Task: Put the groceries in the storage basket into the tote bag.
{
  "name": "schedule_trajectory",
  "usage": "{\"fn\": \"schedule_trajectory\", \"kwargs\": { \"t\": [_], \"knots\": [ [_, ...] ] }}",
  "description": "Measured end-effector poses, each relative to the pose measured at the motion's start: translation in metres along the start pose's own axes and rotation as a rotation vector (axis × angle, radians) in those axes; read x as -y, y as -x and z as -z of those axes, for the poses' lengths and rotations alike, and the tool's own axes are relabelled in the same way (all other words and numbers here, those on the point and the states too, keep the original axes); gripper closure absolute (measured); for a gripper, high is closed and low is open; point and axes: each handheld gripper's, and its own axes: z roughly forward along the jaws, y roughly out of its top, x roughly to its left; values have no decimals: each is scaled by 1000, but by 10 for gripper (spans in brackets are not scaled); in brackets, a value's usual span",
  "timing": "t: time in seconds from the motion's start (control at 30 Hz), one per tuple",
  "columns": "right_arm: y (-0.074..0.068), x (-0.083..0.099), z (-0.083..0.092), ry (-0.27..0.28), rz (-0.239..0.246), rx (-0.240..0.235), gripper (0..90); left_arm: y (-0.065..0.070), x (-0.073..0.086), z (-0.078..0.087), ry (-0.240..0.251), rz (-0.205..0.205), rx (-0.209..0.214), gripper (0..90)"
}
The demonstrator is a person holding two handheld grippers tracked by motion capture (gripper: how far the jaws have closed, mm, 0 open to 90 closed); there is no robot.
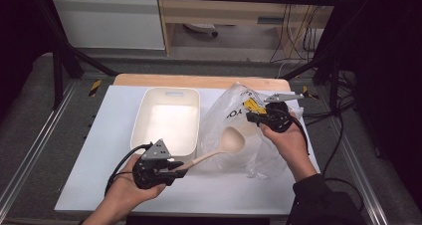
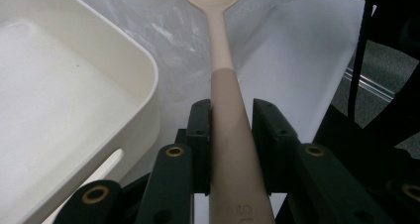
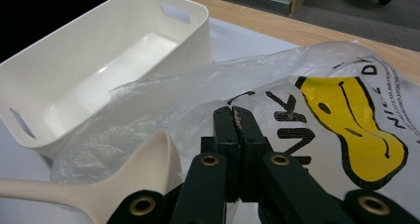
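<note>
Bag (image 1: 249, 130), clear plastic with yellow and black print, spread over the right half of the white table (image 1: 99, 185), crumpled edge touching the right wall of the white bin (image 1: 169, 123) at centre frame. Pinched at its upper right edge by the right gripper (image 1: 263, 113), jaws fully together on the film, as seen at lower centre of the right gripper view (image 3: 237, 135).

Spoon (image 1: 224, 145), beige, lying with its bowl (image 1: 234, 138) at the bag's mouth and its handle running down-left toward the left gripper (image 1: 181, 172). Long axis: lower left to upper right in the high view, straight up the middle of the left gripper view (image 2: 223, 85). Handle clasped between the left jaws, partly closed, pads against both sides of the shaft. Left hand (image 1: 129, 190) by far the nearer to the spoon; right hand (image 1: 286, 138) beside the bag's far side, holding it up.

Judged next: push along the handle's own line, up and to the right, into the opening.

Hard to tell: whether the bowl sits inside the film or only on top of it. Bowl tip cut off at the top edge of the left gripper view; handle end cut off at the bottom edge there.
</note>
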Motion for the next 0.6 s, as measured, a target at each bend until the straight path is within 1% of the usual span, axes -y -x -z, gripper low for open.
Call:
{"fn": "schedule_trajectory", "kwargs": {
  "t": [0.2,0.37,0.47,0.53,0.6],
  "knots": [
    [1,1,2,0,4,3,900,5,-3,-13,-6,-4,12,705],
    [3,1,3,1,3,7,900,13,-7,-17,-1,-12,27,705],
    [3,2,3,1,-5,12,900,18,-9,-20,-4,-25,35,705],
    [4,2,4,4,-2,12,900,21,-11,-24,-9,-30,33,705],
    [4,3,4,8,1,14,900,22,-12,-28,-12,-36,19,705]
  ]
}}
